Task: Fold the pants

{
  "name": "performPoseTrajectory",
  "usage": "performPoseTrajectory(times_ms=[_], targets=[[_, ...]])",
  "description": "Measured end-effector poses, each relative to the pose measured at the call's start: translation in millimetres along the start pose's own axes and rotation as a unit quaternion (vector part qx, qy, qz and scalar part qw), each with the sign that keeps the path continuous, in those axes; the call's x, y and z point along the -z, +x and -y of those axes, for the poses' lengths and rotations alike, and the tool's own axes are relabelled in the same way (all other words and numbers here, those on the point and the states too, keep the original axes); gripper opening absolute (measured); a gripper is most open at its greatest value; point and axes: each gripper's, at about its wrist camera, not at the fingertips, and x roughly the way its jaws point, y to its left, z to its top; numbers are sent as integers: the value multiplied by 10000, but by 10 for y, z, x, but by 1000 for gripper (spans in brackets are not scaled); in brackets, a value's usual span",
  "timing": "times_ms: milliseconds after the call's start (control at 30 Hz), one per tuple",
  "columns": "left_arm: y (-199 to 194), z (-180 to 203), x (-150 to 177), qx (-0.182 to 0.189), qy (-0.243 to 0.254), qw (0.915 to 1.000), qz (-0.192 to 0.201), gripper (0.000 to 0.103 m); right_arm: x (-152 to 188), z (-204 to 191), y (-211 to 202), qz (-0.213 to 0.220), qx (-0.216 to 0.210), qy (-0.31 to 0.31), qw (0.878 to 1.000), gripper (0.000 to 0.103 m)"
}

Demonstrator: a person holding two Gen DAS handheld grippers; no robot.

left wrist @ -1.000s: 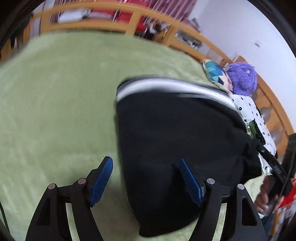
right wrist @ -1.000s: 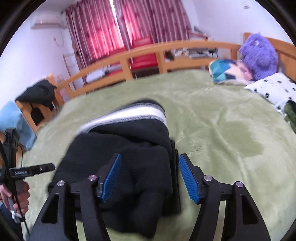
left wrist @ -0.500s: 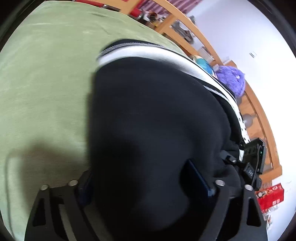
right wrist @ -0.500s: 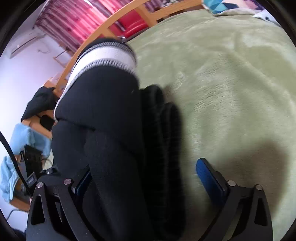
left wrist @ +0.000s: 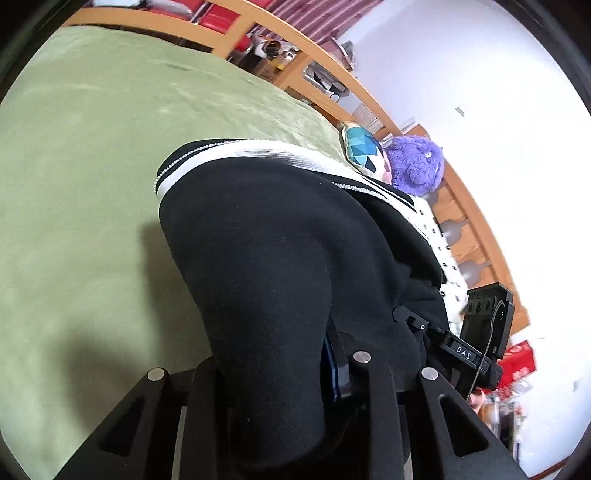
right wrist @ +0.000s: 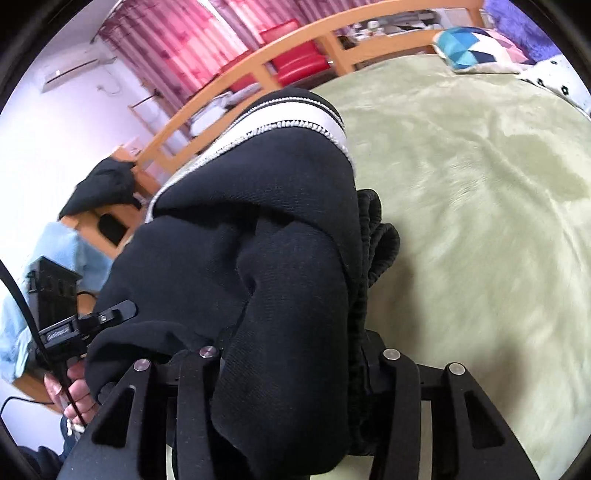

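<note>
Black pants (left wrist: pixel 266 266) with a white striped band lie folded on the green bed cover (left wrist: pixel 74 177). In the left wrist view my left gripper (left wrist: pixel 273 373) is shut on the near edge of the pants, the cloth bunched between the fingers. In the right wrist view the same pants (right wrist: pixel 266 236) fill the middle, and my right gripper (right wrist: pixel 291 369) is shut on their near edge, cloth draped over the fingers. Each gripper shows at the side of the other's view: the right one (left wrist: pixel 461 350) and the left one (right wrist: pixel 85 325).
A wooden bed rail (right wrist: pixel 295 48) runs along the far edge. A patterned cushion (left wrist: pixel 364 153), a purple plush toy (left wrist: pixel 417 166) and a dotted pillow (left wrist: pixel 439 240) lie at the head. Red curtains (right wrist: pixel 192 33) and a chair with dark clothes (right wrist: pixel 99 188) stand beyond.
Both grippers have moved in from open above the pants and closed on the near edge. The edge now looks lifted off the cover.
</note>
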Motion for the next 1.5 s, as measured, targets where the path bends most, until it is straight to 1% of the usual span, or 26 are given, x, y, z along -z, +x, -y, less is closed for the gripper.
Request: performPoseTrajectory(times_ms=[100,133,200,233,300,367,400,433,533,600,667,733,800,900,933,967,1067,1133,1200,1267,1300,1333,1367,1400,1467,1500], targets=[[-597,-132,273,-195,59,9997,109,26,324,-565,-122,15,-110,-224,9997,44],[-835,-205,398,-265,-15,9996,119,26,434,-720,-126,-9,-147,-273,9995,44],[-1138,-352,548,-345,-108,9993,82,26,694,-983,-135,-94,-301,-253,9992,45],[-1331,-435,662,-463,-130,9988,19,26,852,-1121,-122,-166,-389,-248,9988,44],[-1555,-561,821,-613,-132,9980,-26,26,1141,-1356,-40,-280,-541,-216,9979,44],[-1744,-745,1032,-772,-131,9969,-103,26,1370,-1497,57,-399,-615,-136,9972,44],[-1796,-837,1138,-844,-136,9962,-144,26,1647,-1615,145,-552,-613,-86,9966,44],[-1807,-921,1224,-882,-142,9958,-195,27,1647,-1615,145,-552,-613,-86,9966,44],[-1717,-1211,1507,-940,-290,9946,-330,29,1976,-1672,300,-708,-407,-65,9966,47],[-1702,-1233,1672,-1054,-191,9941,-150,34,2072,-1671,316,-589,-194,-170,9979,50],[-1703,-1143,1759,-1300,67,9915,29,43,2139,-1706,259,-488,10,-242,9985,58],[-1734,-1087,1792,-1554,188,9876,117,48,2133,-1766,209,-501,356,-461,9970,59],[-1774,-1025,1827,-1748,329,9840,140,50,2141,-1839,75,-375,561,-686,9954,59],[-1855,-958,1853,-1829,336,9824,157,51,2104,-1989,-183,6,897,-984,9911,59],[-1903,-963,1877,-1864,307,9819,155,51,2112,-2074,-261,116,949,-1015,9902,59],[-1970,-969,1911,-1936,275,9805,181,53,2190,-2132,-389,214,972,-1049,9895,59],[-2212,-935,2023,-2200,291,9743,394,53,2275,-2408,-559,418,939,-1357,9854,59],[-2333,-899,2065,-2165,285,9748,453,53,2358,-2529,-632,492,1022,-1620,9803,59],[-2420,-860,2086,-2216,312,9731,540,53,2415,-2624,-628,545,1074,-1816,9760,58],[-2511,-760,2056,-2273,474,9701,701,53,2449,-2705,-570,628,1095,-1847,9746,57],[-2557,-706,2026,-2222,507,9702,822,53,2449,-2717,-529,593,1037,-1836,9757,56],[-2578,-651,1994,-2076,539,9725,907,53,2471,-2699,-536,531,960,-1850,9766,54],[-2568,-588,1935,-1786,584,9775,959,53,2457,-2688,-469,467,900,-1890,9767,54],[-2526,-542,1887,-1619,579,9806,943,53,2482,-2662,-435,424,889,-1924,9764,54],[-2355,-495,1854,-1141,604,9886,769,53,2555,-2572,-289,68,953,-2014,9748,53],[-2206,-493,1865,-1024,662,9907,607,53,2620,-2543,-251,1,996,-2126,9720,53]])
